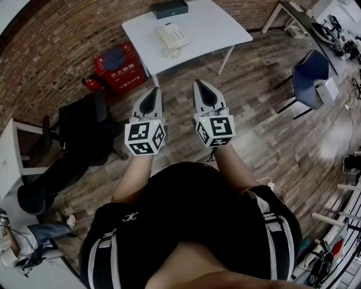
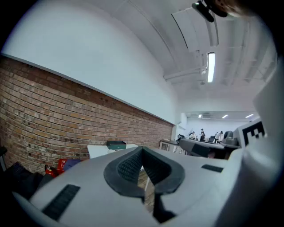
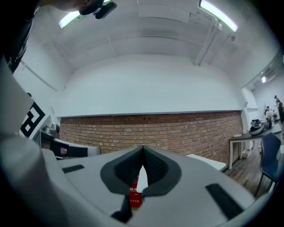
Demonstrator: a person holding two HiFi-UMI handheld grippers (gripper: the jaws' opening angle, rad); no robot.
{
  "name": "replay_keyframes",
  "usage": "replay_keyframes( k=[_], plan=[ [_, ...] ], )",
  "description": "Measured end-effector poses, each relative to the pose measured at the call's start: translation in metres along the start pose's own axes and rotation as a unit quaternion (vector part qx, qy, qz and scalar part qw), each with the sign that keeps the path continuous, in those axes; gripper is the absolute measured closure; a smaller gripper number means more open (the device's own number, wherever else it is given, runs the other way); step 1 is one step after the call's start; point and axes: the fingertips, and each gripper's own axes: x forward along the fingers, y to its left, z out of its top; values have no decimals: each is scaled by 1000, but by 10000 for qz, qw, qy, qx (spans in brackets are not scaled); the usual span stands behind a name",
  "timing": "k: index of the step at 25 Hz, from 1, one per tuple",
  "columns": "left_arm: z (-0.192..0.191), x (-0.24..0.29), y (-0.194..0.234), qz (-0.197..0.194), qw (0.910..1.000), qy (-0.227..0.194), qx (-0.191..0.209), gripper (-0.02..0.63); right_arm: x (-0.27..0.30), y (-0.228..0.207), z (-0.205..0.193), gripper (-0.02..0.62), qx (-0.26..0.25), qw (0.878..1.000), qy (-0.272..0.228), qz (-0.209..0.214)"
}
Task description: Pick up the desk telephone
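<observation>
Left gripper [image 1: 153, 90] and right gripper [image 1: 201, 84] are held side by side in front of the person's chest, level over the wooden floor [image 1: 265, 135]. Both point toward 12 o'clock in the head view. Each has its jaws closed tip to tip with nothing clamped. In the left gripper view, only floor and a table leg show through the small gap behind the meeting tips. In the right gripper view, a strip of something red shows in that gap, well behind the jaws.

The desk telephone [image 1: 173, 35] sits on the white table [image 1: 217, 28], well apart from both grippers. It lies at about 1 o'clock from the left gripper and 11 o'clock from the right one. Its handset rests on the cradle. A dark box [image 1: 169, 8] lies at the table's far edge, at 12 o'clock from the telephone.

On the floor, a red case [image 1: 119, 69] stands at 10 o'clock from the left gripper, beside the table and against the brick wall [image 1: 56, 34]. A black office chair [image 1: 84, 130] is at 8 o'clock. A blue chair [image 1: 310, 73] stands at 3 o'clock from the right gripper.
</observation>
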Motion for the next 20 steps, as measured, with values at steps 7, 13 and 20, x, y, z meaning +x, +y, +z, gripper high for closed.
replay_keyframes(
  k=[7,13,20],
  plan=[
    [-5,10,-21,40,9999,93,35,606,-10,-17,6,597,294,9995,-78,108],
    [-8,15,-37,132,9997,81,198,606,-20,-35,5,597,432,9989,-105,166],
    [-18,21,-66,261,9994,96,205,606,-43,-61,4,597,434,9987,-143,225]
  ],
)
